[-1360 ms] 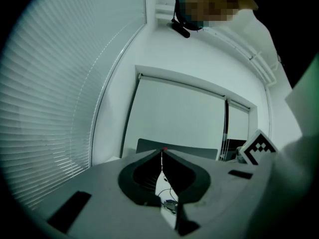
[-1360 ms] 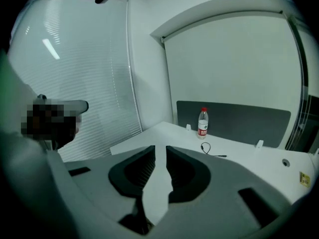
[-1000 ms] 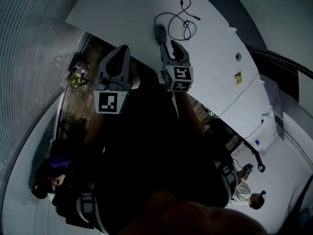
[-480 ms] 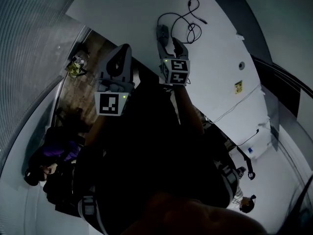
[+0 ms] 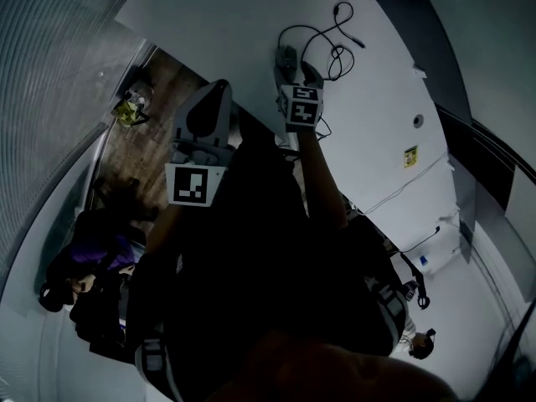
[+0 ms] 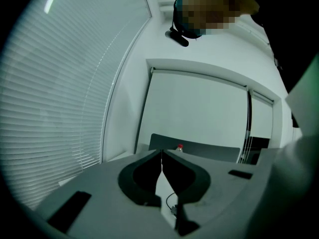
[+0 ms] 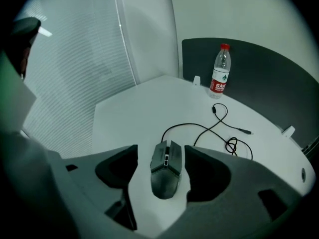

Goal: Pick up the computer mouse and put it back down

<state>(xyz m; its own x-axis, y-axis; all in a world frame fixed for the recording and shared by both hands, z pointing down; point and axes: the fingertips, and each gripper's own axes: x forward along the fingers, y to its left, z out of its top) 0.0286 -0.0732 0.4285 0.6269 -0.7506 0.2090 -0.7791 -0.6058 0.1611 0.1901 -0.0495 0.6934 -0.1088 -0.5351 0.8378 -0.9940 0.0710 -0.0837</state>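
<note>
The grey computer mouse (image 7: 166, 176) lies on the white table (image 7: 129, 113), its black cable (image 7: 209, 128) looping away behind it. My right gripper (image 7: 161, 151) points steeply down over it with its jaws opening. The mouse sits between the two fingers with a gap on each side, and neither pad presses on it. In the head view the right gripper (image 5: 296, 72) straddles the mouse (image 5: 289, 59) near the table's near edge. My left gripper (image 5: 219, 86) hangs left of the table over the floor, its jaws (image 6: 161, 153) shut with nothing in them.
A water bottle with a red cap (image 7: 219, 71) stands at the table's far side against a dark partition (image 7: 259, 63). The cable's loose loops (image 5: 322, 40) lie right of the mouse. Window blinds (image 6: 60, 93) run along the left. Bags and clutter (image 5: 92, 275) sit on the floor.
My right gripper has dropped down onto the table and now straddles the mouse, with its jaws spread wider. The left gripper has barely shifted.
</note>
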